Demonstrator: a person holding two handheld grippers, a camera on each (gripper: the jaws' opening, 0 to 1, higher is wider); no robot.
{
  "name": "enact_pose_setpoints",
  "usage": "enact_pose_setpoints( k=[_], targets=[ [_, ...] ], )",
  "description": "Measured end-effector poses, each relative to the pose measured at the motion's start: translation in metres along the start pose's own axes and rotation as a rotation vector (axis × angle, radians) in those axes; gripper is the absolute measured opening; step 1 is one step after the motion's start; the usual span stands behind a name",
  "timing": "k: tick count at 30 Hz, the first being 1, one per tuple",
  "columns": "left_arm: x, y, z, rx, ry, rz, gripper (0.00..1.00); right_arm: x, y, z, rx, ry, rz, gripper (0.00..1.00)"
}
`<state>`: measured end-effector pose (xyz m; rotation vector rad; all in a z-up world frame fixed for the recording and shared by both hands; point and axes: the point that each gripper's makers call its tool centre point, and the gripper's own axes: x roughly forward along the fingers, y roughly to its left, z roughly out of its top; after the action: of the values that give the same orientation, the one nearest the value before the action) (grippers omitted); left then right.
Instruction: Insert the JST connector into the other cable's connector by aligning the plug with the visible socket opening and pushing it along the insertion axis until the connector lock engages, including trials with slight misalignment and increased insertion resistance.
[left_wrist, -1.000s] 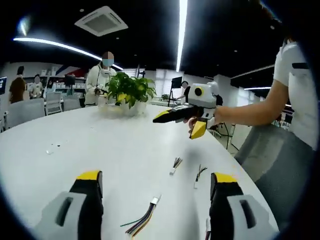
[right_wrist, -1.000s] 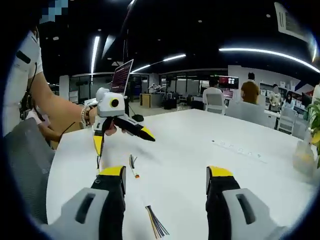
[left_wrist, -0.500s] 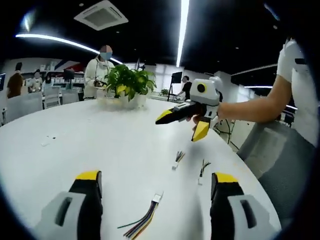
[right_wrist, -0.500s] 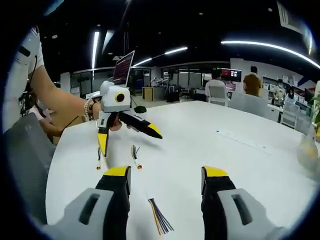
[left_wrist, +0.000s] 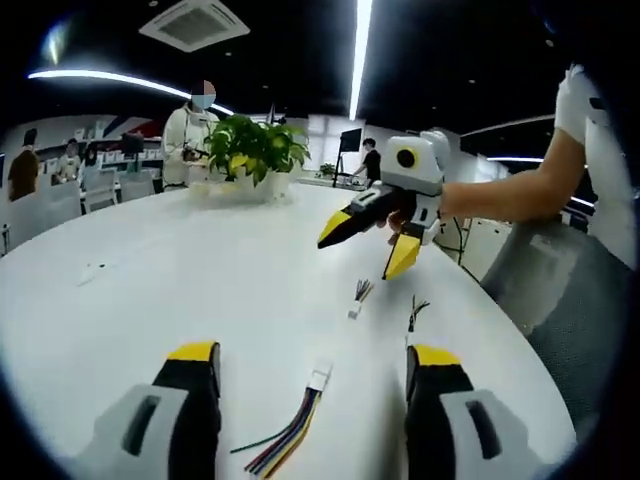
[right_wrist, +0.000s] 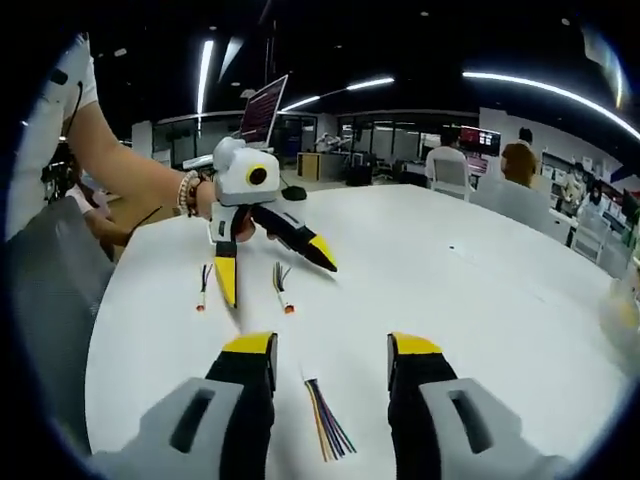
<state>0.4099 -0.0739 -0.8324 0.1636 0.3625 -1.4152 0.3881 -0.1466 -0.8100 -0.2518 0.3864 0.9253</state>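
Observation:
In the left gripper view a multi-colour ribbon cable (left_wrist: 285, 440) with a white JST connector (left_wrist: 318, 378) lies on the white table (left_wrist: 180, 270), between the jaws of my open left gripper (left_wrist: 312, 362). Two short cables (left_wrist: 357, 298) (left_wrist: 412, 312) lie farther out. Above them hovers my right gripper (left_wrist: 368, 245), open and holding nothing. In the right gripper view the coloured wires (right_wrist: 325, 430) lie between the jaws of my right gripper (right_wrist: 330, 348). There the left gripper (right_wrist: 275, 270) hangs open over two short cables (right_wrist: 203, 288) (right_wrist: 282, 285).
A potted plant (left_wrist: 255, 150) stands at the table's far side, with people behind it. A grey chair (left_wrist: 560, 290) sits by the table's rounded edge, and it also appears as the grey chair (right_wrist: 40, 290). Small white bits (left_wrist: 95, 270) lie at the left.
Both cameras have dipped toward the table. The gripper opposite each view now sits lower, close over the short cables. Each view's own jaws stand slightly closer together, still open.

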Motion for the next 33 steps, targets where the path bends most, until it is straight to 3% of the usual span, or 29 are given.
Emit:
enact_pose_setpoints(
  k=[3, 11, 15, 25, 28, 33],
  targets=[
    [0.001, 0.001, -0.008, 0.013, 0.037, 0.006, 0.69, 0.001, -0.001, -0.006, -0.016, 0.025, -0.006, 0.41],
    [-0.001, -0.005, -0.007, 0.016, 0.034, -0.018, 0.54, 0.005, 0.000, -0.020, -0.029, 0.083, -0.006, 0.35],
    [-0.003, -0.011, -0.008, 0.039, 0.039, -0.036, 0.42, 0.009, 0.001, -0.029, -0.054, 0.132, -0.013, 0.29],
    [-0.008, -0.011, -0.012, 0.042, 0.045, -0.035, 0.27, 0.014, 0.013, -0.033, -0.066, 0.154, 0.036, 0.19],
    [-0.009, -0.008, -0.012, 0.073, 0.047, -0.012, 0.19, 0.013, 0.014, -0.034, -0.063, 0.159, 0.040, 0.17],
    [-0.008, -0.010, -0.009, 0.075, 0.034, -0.014, 0.18, 0.014, 0.016, -0.036, -0.064, 0.170, 0.050, 0.14]
  ],
)
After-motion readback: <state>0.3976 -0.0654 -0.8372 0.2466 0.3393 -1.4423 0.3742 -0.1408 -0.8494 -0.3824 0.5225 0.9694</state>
